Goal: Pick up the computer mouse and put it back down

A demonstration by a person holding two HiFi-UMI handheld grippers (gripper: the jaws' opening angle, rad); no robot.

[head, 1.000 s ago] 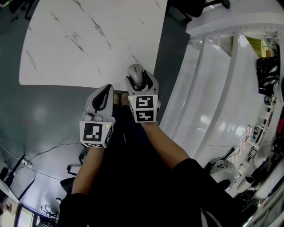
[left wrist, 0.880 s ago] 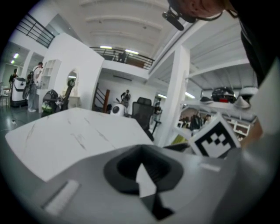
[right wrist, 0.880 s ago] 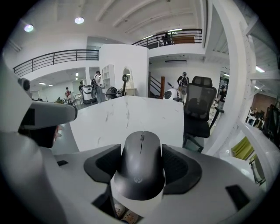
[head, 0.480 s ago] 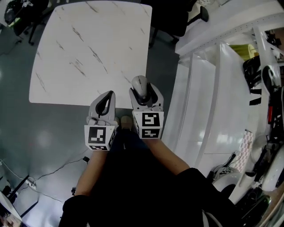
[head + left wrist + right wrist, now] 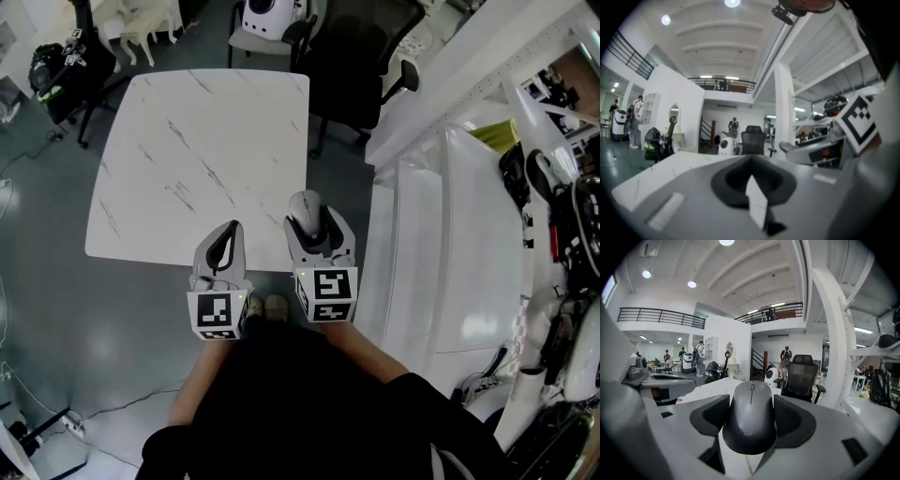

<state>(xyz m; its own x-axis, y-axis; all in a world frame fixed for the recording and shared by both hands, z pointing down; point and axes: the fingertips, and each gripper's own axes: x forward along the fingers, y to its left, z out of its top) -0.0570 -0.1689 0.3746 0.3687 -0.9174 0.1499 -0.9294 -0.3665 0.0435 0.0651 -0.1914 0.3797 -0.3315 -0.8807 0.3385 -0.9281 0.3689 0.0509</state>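
right gripper view: right gripper [image 5: 751,427] clamps computer mouse [image 5: 750,420].

In the head view, the right gripper [image 5: 317,232] covers the rear half of the mouse [image 5: 303,206]. Distant people [image 5: 786,354] in the right gripper view are too small to describe.

Head view steeply down; both gripper views level across the table [image 5: 206,159].
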